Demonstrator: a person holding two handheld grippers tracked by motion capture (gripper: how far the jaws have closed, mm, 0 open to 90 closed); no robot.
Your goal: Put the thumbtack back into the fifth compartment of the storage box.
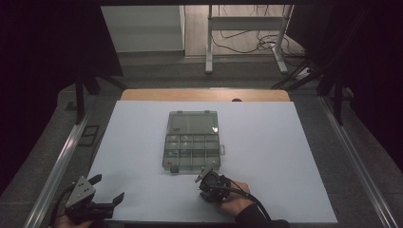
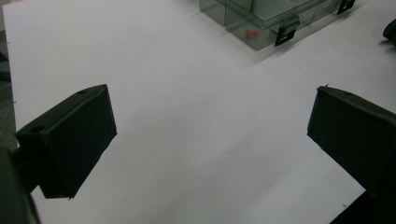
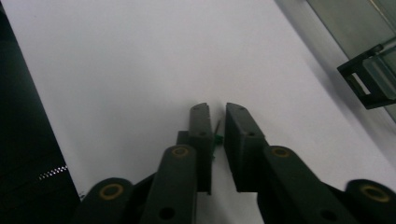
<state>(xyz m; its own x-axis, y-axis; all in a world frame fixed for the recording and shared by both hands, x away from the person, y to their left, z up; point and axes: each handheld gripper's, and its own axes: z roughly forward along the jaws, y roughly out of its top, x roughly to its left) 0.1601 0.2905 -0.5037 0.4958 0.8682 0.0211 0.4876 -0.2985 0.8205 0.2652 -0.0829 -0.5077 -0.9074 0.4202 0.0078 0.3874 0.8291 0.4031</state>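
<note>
A clear compartment box point(image 1: 219, 147) lies open mid-table, its lid point(image 1: 194, 122) folded back on the far side. A small red pin point(image 2: 252, 33) sits in a near corner compartment. My right gripper point(image 1: 205, 172) hovers just in front of the box's near edge. In the right gripper view its jaws point(image 3: 217, 112) are nearly together, shut on a thin green pin point(image 3: 216, 137). The box's black latch point(image 3: 369, 79) shows to its right. My left gripper point(image 1: 108, 187) rests at the near left corner of the sheet, open point(image 2: 212, 116) with nothing between its jaws.
A white sheet point(image 1: 266, 156) covers the wooden table point(image 1: 204, 94). Metal rails point(image 1: 62, 156) run along both sides. A desk frame and cables point(image 1: 247, 42) stand on the floor beyond. Dark curtains flank the scene.
</note>
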